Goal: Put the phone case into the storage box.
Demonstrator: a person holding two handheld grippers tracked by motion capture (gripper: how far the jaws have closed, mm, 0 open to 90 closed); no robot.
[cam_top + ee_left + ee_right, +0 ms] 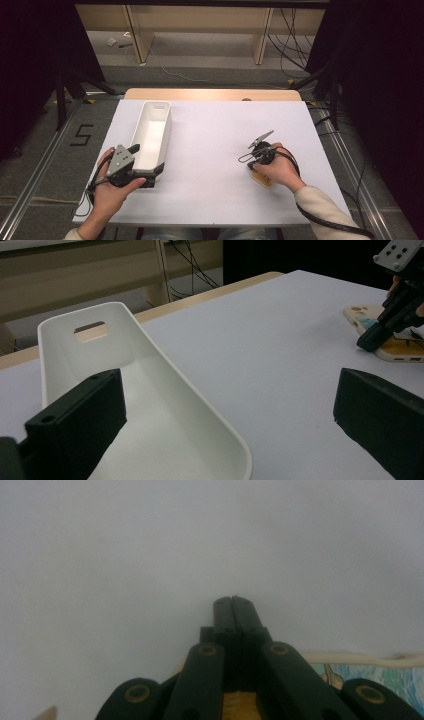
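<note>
A long white bin (168, 127) lies empty on the left part of the white table (220, 125). My left gripper (146, 159) is at the bin's near end, open wide. In the left gripper view one jaw stands over the inside of the bin (65, 355) and the other outside its right wall, over the table (280, 340). At the right, my right gripper (252, 164) is shut, with nothing visible between its jaws. Its tip (367, 342) rests at the edge of a beige phone case (400, 350) with a coloured picture. That case (395, 680) lies flat under the gripper (234, 601).
The phone case (265, 180) lies near the table's front right, partly under the right hand. A wooden strip (210, 94) runs along the table's far edge. Beyond it are floor cables (290, 45) and shelf legs.
</note>
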